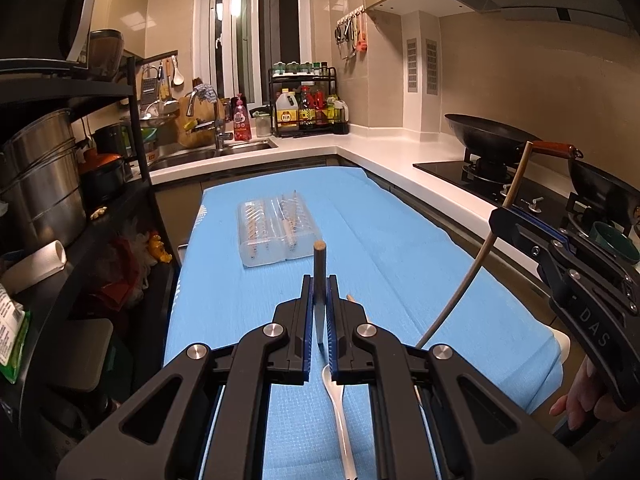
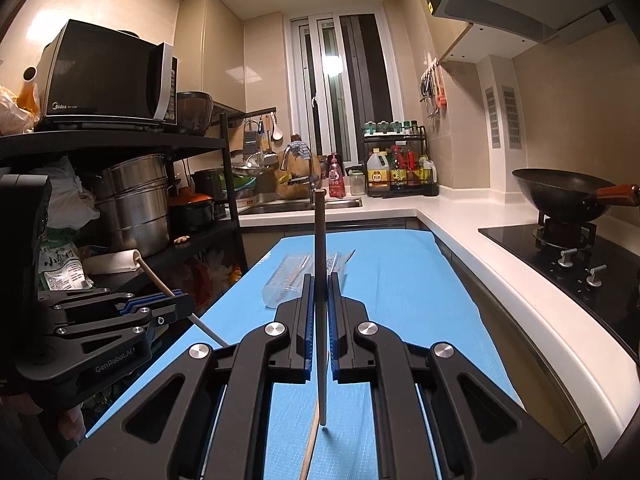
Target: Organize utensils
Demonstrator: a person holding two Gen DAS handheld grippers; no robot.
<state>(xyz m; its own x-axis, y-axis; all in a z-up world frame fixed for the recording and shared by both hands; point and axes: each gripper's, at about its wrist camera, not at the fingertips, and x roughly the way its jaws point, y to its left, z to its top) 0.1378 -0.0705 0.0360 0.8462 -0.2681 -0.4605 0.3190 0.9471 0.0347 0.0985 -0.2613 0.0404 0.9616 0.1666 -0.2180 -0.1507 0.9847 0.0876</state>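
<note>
On the blue-covered desk (image 1: 400, 240), seen from the left wrist view, the left claw (image 1: 320, 292) is clamped narrow on one chopstick (image 1: 319, 268), which stands nearly upright between the blue pads with its blunt end above the jaws. A clear utensil organizer box (image 1: 276, 228) lies ahead of the claw, well apart from it, with several utensils already in its compartments. A white plastic spoon (image 1: 338, 408) lies flat on the cloth below the claw. At the right edge, the right claw (image 1: 520, 226) grips a second chopstick (image 1: 480, 264) that slants across the view.

From the right wrist view, the right claw (image 2: 320, 300) is likewise clamped narrow on its chopstick (image 2: 319, 248), held almost vertical, tip hanging just above the cloth. The organizer box (image 2: 292, 276) sits beyond the jaws, partly hidden behind them. The left claw (image 2: 176, 304) appears at left, holding its chopstick (image 2: 160, 282) at a slant.

Risk: each chopstick is pinched at a single point and may pivot or slip. An upright stick may also miss the flat, narrow compartment unless it is tilted level before release.
</note>
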